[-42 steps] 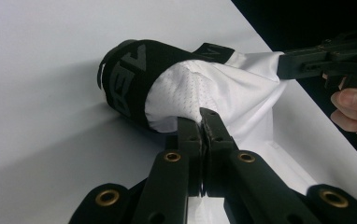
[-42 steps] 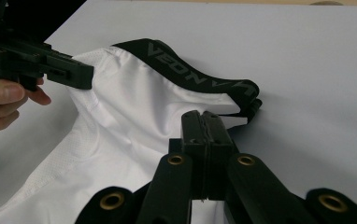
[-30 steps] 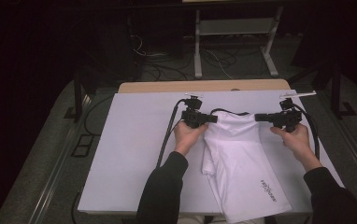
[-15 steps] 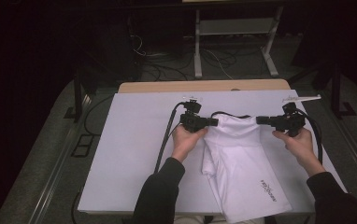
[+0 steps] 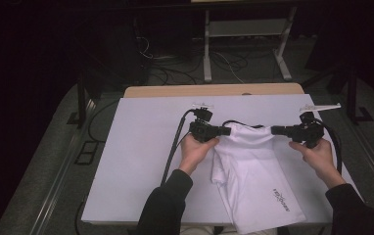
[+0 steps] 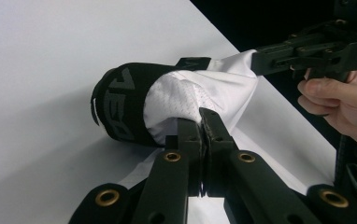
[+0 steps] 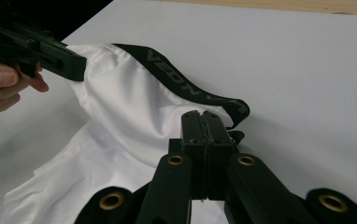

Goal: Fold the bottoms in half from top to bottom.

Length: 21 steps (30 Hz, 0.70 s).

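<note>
White shorts (image 5: 253, 171) with a black lettered waistband (image 5: 244, 123) lie on the white table (image 5: 141, 161), their top end lifted. My left gripper (image 5: 226, 130) is shut on the left end of the waistband and my right gripper (image 5: 273, 130) on the right end, so the band is stretched between them. In the left gripper view the jaws (image 6: 202, 116) pinch white fabric beside the waistband (image 6: 120, 107), with the right gripper (image 6: 260, 58) opposite. In the right gripper view the jaws (image 7: 203, 116) pinch the waistband (image 7: 181, 79), and the left gripper (image 7: 76, 65) holds the far corner.
A wooden edge (image 5: 214, 90) runs along the back of the table. A small white object (image 5: 322, 106) lies at the back right. Metal stand legs (image 5: 207, 54) and cables (image 5: 165, 73) sit on the dark floor behind.
Both hands have drifted slightly toward the near edge together, keeping their grip on the waistband. The shorts have shifted a little with them.
</note>
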{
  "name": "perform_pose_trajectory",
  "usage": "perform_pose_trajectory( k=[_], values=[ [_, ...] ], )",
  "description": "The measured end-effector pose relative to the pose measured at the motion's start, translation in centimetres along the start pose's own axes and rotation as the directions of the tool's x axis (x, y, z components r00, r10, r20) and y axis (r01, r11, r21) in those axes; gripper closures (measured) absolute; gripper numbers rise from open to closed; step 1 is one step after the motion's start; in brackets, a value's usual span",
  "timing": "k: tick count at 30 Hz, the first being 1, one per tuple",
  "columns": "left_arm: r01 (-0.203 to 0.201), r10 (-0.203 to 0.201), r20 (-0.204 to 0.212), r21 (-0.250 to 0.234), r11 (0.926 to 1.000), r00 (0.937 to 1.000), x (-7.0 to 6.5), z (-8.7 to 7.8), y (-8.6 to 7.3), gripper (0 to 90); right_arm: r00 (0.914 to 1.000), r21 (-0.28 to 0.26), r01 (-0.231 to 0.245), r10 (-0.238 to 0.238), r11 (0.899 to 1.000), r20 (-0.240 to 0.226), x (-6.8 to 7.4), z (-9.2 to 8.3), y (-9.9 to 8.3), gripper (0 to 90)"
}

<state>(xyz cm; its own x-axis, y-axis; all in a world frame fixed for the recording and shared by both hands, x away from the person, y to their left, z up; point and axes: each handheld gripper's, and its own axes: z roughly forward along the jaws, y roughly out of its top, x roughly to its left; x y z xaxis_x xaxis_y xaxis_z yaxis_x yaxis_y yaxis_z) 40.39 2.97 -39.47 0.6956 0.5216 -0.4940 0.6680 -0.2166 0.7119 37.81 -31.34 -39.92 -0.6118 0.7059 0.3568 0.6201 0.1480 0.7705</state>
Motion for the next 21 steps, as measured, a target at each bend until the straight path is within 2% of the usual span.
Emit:
perform_pose_trajectory(
  k=[12,16,21],
  values=[
    [-0.013,0.013,0.014,0.011,0.9999,0.9998,-1.0,-0.6,-0.8,86.7,0.9999,0.013,0.009,-0.009,1.000,-0.011,0.6,-0.2,-0.6,88.1],
    [-0.003,0.003,0.041,-0.007,1.0000,0.9991,-1.2,-0.8,-1.1,86.7,0.9998,0.017,0.014,-0.014,1.000,-0.012,0.8,-0.4,-0.8,88.1],
    [-0.002,0.003,0.059,-0.006,1.0000,0.9982,-1.4,-0.9,-1.6,86.7,0.9997,0.018,0.013,-0.012,1.000,-0.019,0.9,-0.7,-1.1,88.1]
  ],
)
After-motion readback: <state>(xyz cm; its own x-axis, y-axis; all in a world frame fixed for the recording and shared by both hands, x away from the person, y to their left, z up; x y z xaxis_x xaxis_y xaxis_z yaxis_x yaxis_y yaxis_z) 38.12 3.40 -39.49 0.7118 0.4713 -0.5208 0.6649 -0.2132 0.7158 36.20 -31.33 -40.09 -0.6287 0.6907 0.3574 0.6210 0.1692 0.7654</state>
